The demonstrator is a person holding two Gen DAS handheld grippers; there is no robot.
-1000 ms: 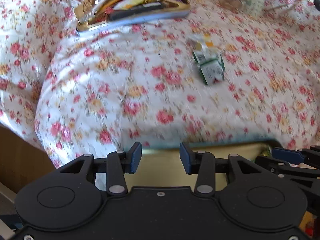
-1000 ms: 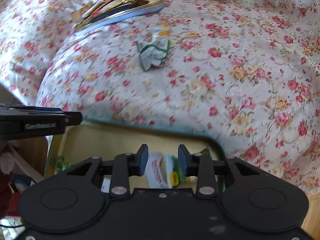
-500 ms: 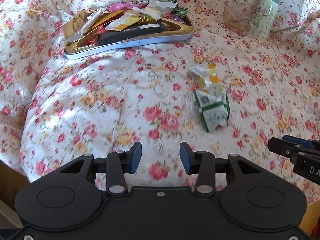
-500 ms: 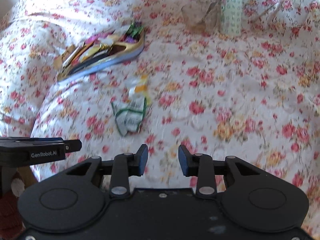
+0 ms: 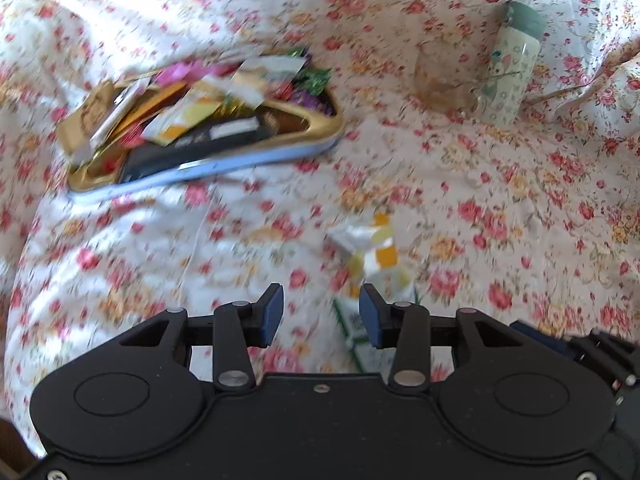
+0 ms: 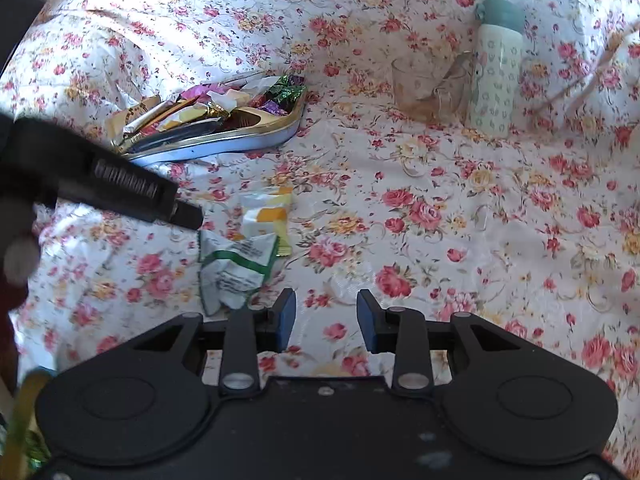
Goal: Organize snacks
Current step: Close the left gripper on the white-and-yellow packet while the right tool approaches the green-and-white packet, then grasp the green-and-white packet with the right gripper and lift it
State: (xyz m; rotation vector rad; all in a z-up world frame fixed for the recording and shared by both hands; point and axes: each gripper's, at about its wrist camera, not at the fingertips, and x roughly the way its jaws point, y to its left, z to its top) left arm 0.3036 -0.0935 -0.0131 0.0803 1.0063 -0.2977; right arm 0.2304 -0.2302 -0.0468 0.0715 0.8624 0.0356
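A gold-rimmed tin tray (image 5: 320,142) (image 6: 280,126) full of wrapped snacks lies at the back left of the floral cloth. Two loose packets lie on the cloth: a white-and-yellow one (image 5: 372,248) (image 6: 266,212) and a white-and-green one (image 5: 356,330) (image 6: 234,268) nearer me. My left gripper (image 5: 320,316) is open and empty, hovering just left of the green packet. My right gripper (image 6: 326,316) is open and empty, just right of the green packet. The left gripper's body (image 6: 100,176) shows in the right wrist view.
A clear glass cup (image 5: 444,80) (image 6: 424,88) and a pale green patterned bottle (image 5: 514,64) (image 6: 496,80) stand at the back right. The floral cloth (image 6: 480,220) covers the whole surface, with folds at the left.
Both grippers have moved up from the yellow box at the table's edge and forward over the cloth toward the two loose packets. Both stayed open.
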